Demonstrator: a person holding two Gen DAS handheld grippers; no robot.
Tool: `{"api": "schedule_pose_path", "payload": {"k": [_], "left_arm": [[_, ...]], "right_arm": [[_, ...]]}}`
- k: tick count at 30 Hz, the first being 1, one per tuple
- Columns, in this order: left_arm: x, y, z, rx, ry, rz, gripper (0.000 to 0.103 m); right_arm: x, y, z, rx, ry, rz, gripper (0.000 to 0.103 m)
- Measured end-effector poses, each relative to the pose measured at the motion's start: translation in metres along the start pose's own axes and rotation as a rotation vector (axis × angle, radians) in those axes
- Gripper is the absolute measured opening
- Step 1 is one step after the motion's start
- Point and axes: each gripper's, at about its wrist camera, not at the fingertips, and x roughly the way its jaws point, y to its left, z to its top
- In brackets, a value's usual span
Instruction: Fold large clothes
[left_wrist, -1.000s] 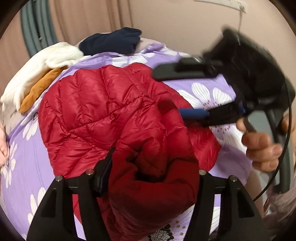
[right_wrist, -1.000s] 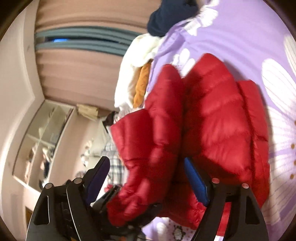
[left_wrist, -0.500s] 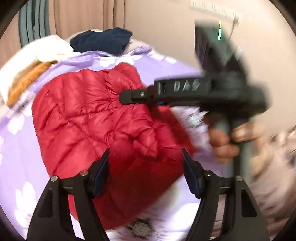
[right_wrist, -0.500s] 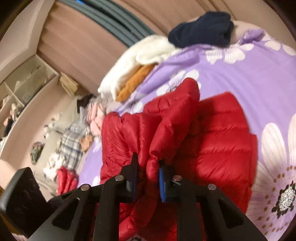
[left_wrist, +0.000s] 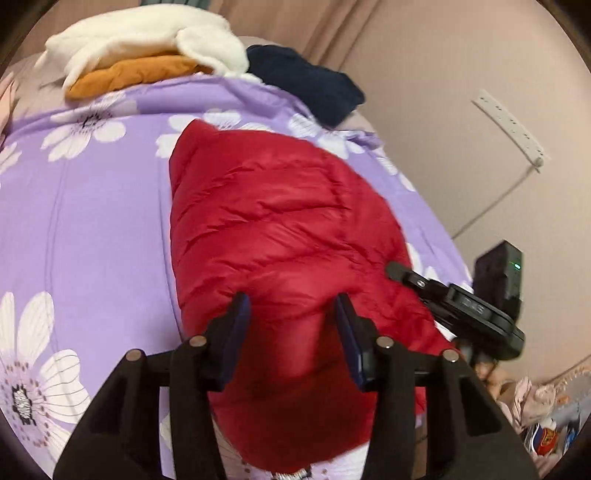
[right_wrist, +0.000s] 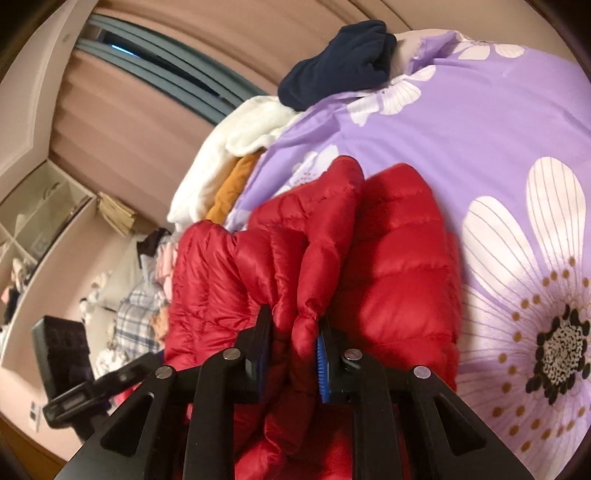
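A red puffer jacket (left_wrist: 280, 229) lies folded lengthwise on a purple flowered bedspread (left_wrist: 92, 229). My left gripper (left_wrist: 291, 317) is open, its jaws wide apart over the jacket's near end, the fabric bulging between them. My right gripper (right_wrist: 293, 332) is shut on a thick fold of the red jacket (right_wrist: 399, 258) and holds its edge lifted. The right gripper also shows in the left wrist view (left_wrist: 397, 267) at the jacket's right side.
At the far end of the bed lie a white fleece (left_wrist: 147, 37) on an orange garment (left_wrist: 136, 74) and a navy garment (left_wrist: 306, 85). A wall with a power strip (left_wrist: 509, 125) stands right of the bed. More clothes (right_wrist: 136, 306) lie on the floor.
The right gripper closed on the jacket's edge and carried it over. The left gripper's view swung left and down over the jacket, which now lies narrower.
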Motion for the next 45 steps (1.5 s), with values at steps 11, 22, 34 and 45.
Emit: {"api": "schedule_pose_path", "payload": {"k": [11, 22, 34, 45], "left_arm": [[0.022, -0.011, 0.001, 0.133, 0.050, 0.105, 0.045], [0.024, -0.010, 0.006, 0.131, 0.064, 0.109, 0.045], [0.038, -0.009, -0.004, 0.178, 0.076, 0.150, 0.050], [-0.030, 0.063, -0.002, -0.162, -0.050, -0.005, 0.088]], "right_arm": [[-0.052, 0.057, -0.003, -0.258, -0.123, -0.245, 0.030], [-0.034, 0.110, -0.050, -0.567, 0.084, -0.171, 0.025], [0.003, 0.055, -0.074, -0.444, 0.161, -0.209, 0.021], [-0.035, 0.060, -0.053, -0.302, 0.143, -0.021, 0.041]]}}
